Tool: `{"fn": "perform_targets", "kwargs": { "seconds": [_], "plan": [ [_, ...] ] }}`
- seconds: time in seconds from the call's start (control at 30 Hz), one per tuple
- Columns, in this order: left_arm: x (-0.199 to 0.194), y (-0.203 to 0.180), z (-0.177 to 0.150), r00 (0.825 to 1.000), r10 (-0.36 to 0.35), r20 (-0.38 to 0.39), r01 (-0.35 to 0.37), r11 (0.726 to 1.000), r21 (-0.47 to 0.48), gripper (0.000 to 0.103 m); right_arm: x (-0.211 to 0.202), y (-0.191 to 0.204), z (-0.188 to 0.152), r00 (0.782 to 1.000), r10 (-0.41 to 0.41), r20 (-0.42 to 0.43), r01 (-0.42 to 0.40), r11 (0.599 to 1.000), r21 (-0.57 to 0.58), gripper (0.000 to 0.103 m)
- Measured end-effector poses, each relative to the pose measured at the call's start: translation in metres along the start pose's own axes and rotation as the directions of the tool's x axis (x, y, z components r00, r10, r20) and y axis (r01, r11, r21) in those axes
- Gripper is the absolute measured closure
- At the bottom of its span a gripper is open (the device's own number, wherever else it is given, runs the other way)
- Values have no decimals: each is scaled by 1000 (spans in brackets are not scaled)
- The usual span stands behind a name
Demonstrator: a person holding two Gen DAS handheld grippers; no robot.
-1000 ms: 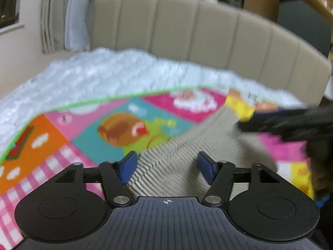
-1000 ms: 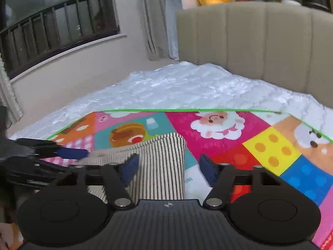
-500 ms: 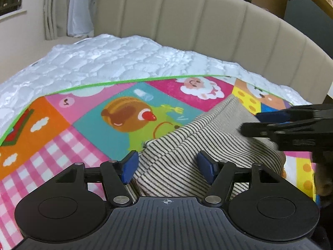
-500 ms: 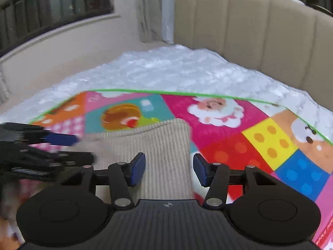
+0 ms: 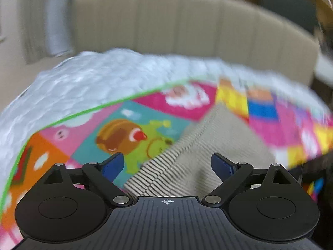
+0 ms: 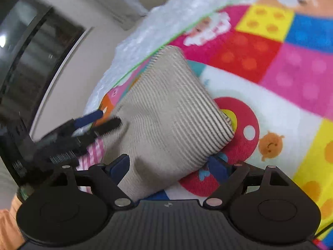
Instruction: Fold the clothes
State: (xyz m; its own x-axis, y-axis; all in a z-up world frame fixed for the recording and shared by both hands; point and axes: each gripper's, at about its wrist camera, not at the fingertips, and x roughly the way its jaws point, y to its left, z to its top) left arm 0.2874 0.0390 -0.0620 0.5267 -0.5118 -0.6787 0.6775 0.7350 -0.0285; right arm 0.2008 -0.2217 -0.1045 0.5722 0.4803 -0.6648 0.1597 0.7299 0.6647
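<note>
The striped garment (image 6: 166, 112), already folded into a compact bundle, lies on the colourful play mat (image 6: 291, 62) in the centre of the right wrist view, its long axis running from lower left to upper right. The right gripper (image 6: 169, 166) is nearer: its jaws are opening, the bundle's near end between them, unpressed. The left gripper (image 5: 167, 164) is also opening over the cloth's edge.

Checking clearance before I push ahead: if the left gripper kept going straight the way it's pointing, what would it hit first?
Most likely the striped folded garment, which lies between and just ahead of the left gripper's opening jaws, untouched by its pads. Beyond it is the colourful play mat. The picture is blurred, so depth is uncertain.
</note>
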Motion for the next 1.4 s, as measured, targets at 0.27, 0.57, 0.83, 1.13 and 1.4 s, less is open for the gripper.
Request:
{"fn": "perform_targets", "kwargs": {
  "seconds": [0.27,0.57,0.83,1.13,1.4],
  "plan": [
    [33,32,-20,984,-152,-94,128,966,-225,2,22,-20,39,999,47,-16,-46,998,49,34],
    [22,-13,-31,939,-319,-128,280,926,-255,4,37,12,90,997,-67,39,76,956,-284,29],
    [0,-48,-37,881,-461,-107,432,876,-216,4,20,28,91,986,-106,129,154,873,-464,25],
    [-27,23,-22,992,-125,16,116,858,-501,5,-14,82,-17,959,1,284,216,648,-730,25],
    [-43,37,-32,998,66,10,-39,700,-713,12,45,96,-65,928,-121,352,371,385,-845,43]
  ]
}}
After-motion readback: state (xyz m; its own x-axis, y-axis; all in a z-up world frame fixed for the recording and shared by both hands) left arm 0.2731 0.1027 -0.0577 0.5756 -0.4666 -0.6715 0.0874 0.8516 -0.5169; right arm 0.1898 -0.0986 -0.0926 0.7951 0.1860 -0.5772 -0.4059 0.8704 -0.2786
